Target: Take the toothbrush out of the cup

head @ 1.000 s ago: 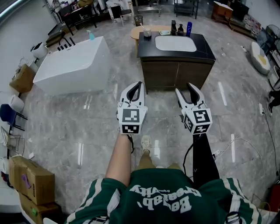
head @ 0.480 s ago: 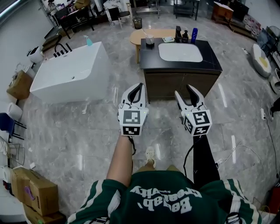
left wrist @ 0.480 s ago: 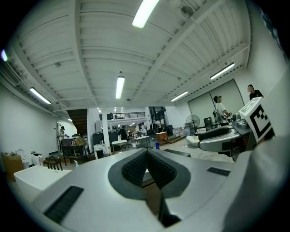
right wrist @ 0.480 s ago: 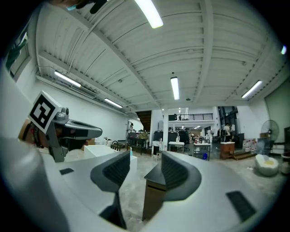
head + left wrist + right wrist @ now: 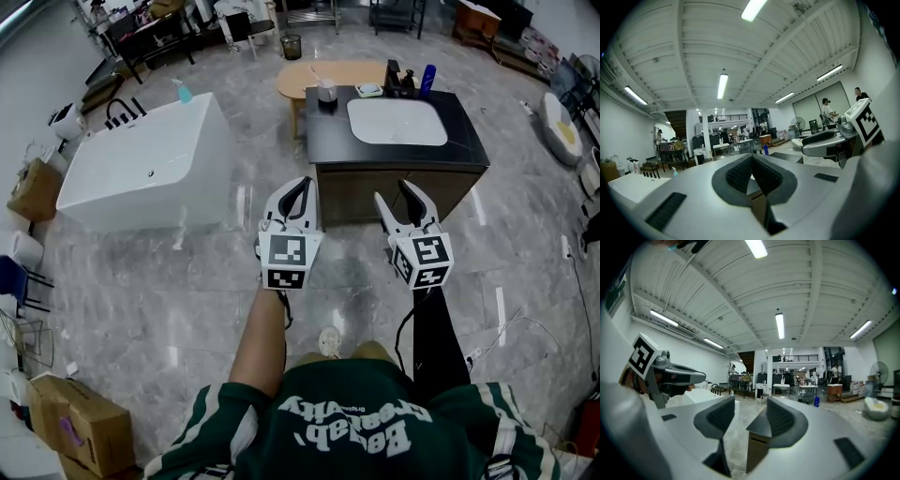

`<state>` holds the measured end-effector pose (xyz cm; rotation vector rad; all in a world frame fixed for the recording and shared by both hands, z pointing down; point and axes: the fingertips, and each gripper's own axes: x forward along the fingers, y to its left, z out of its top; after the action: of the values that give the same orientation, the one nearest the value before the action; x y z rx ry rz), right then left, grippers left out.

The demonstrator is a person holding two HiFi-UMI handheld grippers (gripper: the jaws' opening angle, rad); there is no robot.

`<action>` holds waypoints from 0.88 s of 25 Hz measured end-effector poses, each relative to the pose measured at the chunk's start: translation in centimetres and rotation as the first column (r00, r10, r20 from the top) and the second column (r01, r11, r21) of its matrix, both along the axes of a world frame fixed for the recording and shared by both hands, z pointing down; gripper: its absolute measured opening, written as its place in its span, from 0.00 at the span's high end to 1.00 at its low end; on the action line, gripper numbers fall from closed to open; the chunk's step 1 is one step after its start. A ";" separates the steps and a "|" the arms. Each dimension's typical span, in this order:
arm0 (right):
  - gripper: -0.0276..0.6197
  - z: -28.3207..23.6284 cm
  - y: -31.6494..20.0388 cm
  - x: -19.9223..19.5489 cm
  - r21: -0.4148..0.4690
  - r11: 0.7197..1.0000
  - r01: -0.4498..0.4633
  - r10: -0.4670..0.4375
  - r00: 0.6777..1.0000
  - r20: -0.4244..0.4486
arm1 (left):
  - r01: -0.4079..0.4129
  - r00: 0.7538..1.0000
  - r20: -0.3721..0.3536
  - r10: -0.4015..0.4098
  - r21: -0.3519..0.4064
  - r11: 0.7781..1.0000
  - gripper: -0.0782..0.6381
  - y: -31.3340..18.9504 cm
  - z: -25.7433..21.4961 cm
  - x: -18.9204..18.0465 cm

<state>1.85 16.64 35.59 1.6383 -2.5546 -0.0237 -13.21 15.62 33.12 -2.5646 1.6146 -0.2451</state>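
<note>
Left gripper [image 5: 296, 184]: jaws pressed together, empty. Right gripper [image 5: 395, 193]: jaws spread, nothing between them. Both are held level, just short of the vanity counter [image 5: 328, 131]. The cup [image 5: 326, 92] stands on the counter's far left corner, with the toothbrush [image 5: 315, 77] standing in it. Close in first. Then bring the spread right jaws around the handle above the cup's rim.

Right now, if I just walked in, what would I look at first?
Probably the left hand-held gripper and the right hand-held gripper, each with a black-and-white marker cube, held out in the middle. Ahead stands a dark counter with a white sink, the cup with the toothbrush on its far left corner. A big white bathtub sits on the left.
</note>
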 end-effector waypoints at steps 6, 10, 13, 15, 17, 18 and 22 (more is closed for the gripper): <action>0.61 0.6 -4.2 -2.0 -0.008 1.000 0.022 -0.022 1.000 -0.010 | -0.014 1.000 -0.011 0.013 -0.012 1.000 0.89 -4.2 0.6 -0.9; 0.60 0.5 -6.4 -2.6 -0.001 0.999 0.044 -0.044 0.999 -0.002 | -0.027 0.999 -0.020 0.026 -0.024 0.999 0.89 -6.4 0.6 -1.2; 0.59 0.1 -8.3 -2.6 0.008 0.999 0.047 -0.047 0.999 0.007 | -0.041 0.999 -0.027 0.040 -0.034 0.999 0.89 -8.1 0.6 -1.0; 0.59 0.1 -9.5 -2.5 0.012 0.999 0.050 -0.050 0.999 0.001 | -0.044 0.999 -0.029 0.043 -0.037 0.998 0.89 -9.3 0.8 -0.7; 0.58 0.5 -10.9 -2.4 0.013 0.998 0.055 -0.055 0.998 0.003 | -0.045 0.999 -0.027 0.044 -0.039 0.998 0.89 -10.6 1.1 -0.5; 0.58 0.7 -11.7 -2.3 0.013 0.998 0.057 -0.057 0.998 0.009 | -0.045 0.999 -0.025 0.044 -0.040 0.998 0.89 -11.3 1.3 -0.4; 0.57 1.8 -15.3 -1.8 0.010 0.998 0.070 -0.070 0.997 0.037 | -0.026 1.000 -0.007 0.026 -0.043 0.999 0.89 -14.6 2.4 0.0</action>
<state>0.06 1.31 37.43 1.5661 -2.6425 -0.0102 -13.23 1.06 35.49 -2.6183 1.5943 -0.2726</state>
